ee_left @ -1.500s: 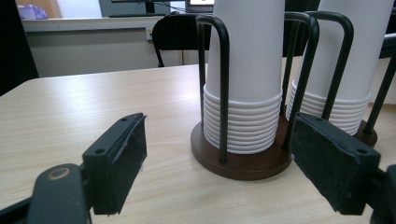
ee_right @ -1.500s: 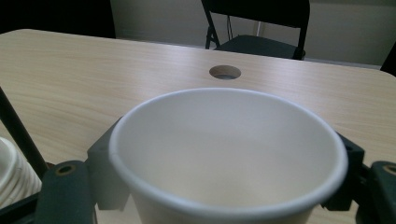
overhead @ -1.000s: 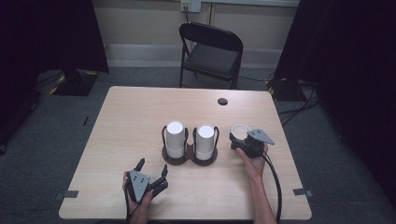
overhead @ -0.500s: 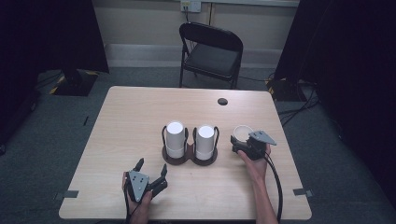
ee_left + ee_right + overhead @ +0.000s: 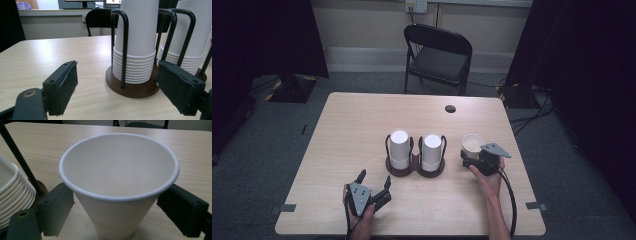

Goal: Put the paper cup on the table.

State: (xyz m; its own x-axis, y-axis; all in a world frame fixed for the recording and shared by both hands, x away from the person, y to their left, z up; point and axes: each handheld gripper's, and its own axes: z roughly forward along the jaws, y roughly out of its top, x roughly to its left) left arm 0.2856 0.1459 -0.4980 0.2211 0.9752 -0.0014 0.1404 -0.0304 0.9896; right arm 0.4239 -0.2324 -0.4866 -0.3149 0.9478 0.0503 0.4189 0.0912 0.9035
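Two stacks of white paper cups (image 5: 399, 149) (image 5: 431, 151) stand upside down in a dark brown holder (image 5: 414, 171) with black wire loops at the table's middle. A single white cup (image 5: 472, 144) stands mouth up to the right of the holder. My right gripper (image 5: 472, 154) is open, its jaws on either side of that cup (image 5: 120, 170). My left gripper (image 5: 374, 176) is open with nothing between its jaws near the front edge, pointing at the holder. In the left gripper view the left stack (image 5: 136, 50) and the holder's base (image 5: 132, 88) lie just beyond the pads (image 5: 63, 87).
A black folding chair (image 5: 439, 55) stands behind the table. A dark round hole (image 5: 450, 108) sits in the tabletop (image 5: 352, 130) at the back right. The right gripper's cable (image 5: 511, 200) trails off the front edge. The edge of a cup stack (image 5: 10, 185) shows left of the single cup.
The right gripper and the single cup have shifted slightly toward the front of the table. The left gripper has not moved.
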